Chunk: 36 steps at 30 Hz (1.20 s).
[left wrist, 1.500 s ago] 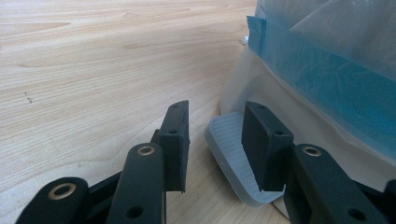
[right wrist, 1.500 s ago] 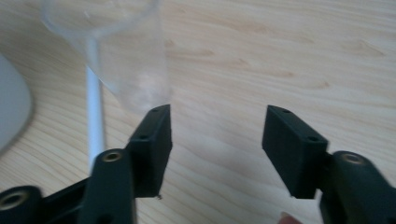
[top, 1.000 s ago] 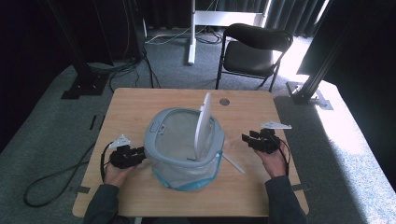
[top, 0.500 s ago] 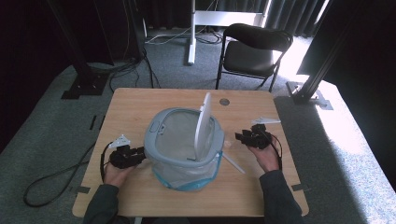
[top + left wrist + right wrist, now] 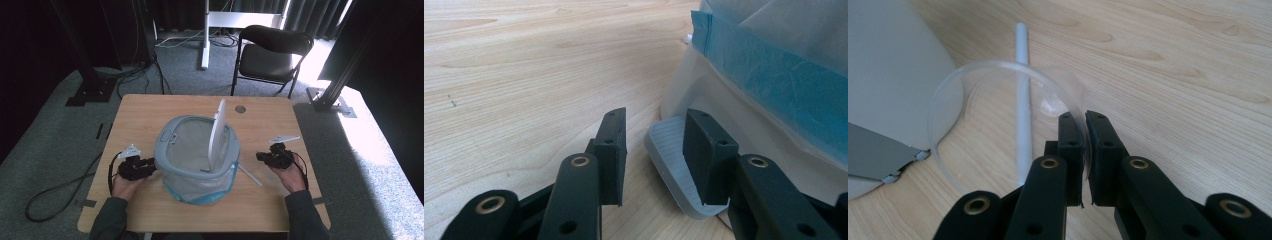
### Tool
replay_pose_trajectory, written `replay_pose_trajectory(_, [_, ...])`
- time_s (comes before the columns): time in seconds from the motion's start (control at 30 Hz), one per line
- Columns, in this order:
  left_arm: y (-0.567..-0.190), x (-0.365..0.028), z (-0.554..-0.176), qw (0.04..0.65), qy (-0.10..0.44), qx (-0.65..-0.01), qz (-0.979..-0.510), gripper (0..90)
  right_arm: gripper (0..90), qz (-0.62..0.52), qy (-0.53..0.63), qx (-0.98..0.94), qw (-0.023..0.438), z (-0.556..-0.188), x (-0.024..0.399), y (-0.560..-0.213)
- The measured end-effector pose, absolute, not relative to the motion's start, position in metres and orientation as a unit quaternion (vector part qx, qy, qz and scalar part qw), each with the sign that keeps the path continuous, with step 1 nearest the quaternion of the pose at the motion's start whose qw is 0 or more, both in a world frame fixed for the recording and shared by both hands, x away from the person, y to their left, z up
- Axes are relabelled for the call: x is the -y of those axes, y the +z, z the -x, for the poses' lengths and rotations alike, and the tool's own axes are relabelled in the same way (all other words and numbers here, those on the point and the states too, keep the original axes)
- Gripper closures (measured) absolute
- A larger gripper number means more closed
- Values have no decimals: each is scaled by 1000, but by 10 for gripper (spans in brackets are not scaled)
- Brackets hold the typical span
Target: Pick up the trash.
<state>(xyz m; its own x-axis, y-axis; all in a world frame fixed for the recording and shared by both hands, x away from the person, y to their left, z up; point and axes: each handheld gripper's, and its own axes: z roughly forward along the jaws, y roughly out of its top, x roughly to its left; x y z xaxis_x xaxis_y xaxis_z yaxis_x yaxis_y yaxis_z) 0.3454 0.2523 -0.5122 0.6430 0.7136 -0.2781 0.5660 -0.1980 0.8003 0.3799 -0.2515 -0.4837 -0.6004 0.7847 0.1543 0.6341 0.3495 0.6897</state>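
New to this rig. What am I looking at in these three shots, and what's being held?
There is no robot here: a person sits at a wooden table with a hand-held two-jaw gripper in each hand.

The high view comes from a fixed camera above the table. The other two views come from cameras riding on the grippers, each looking along its own black jaws.

On the table stands a bag-lined bin with its white lid standing upright. A thin white rod lies beside it.

The left gripper is open at the bin's base, next to a grey ribbed tab. The right gripper has just closed its jaws on the edge of a clear round disc.
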Motion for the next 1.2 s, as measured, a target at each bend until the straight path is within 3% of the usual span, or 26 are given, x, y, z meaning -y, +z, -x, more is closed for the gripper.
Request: replay_pose_trajectory(1.2, [-512,-252,-345,478,79,-415,-770,618,863,-434,452,-763,157,-396,255,-413])
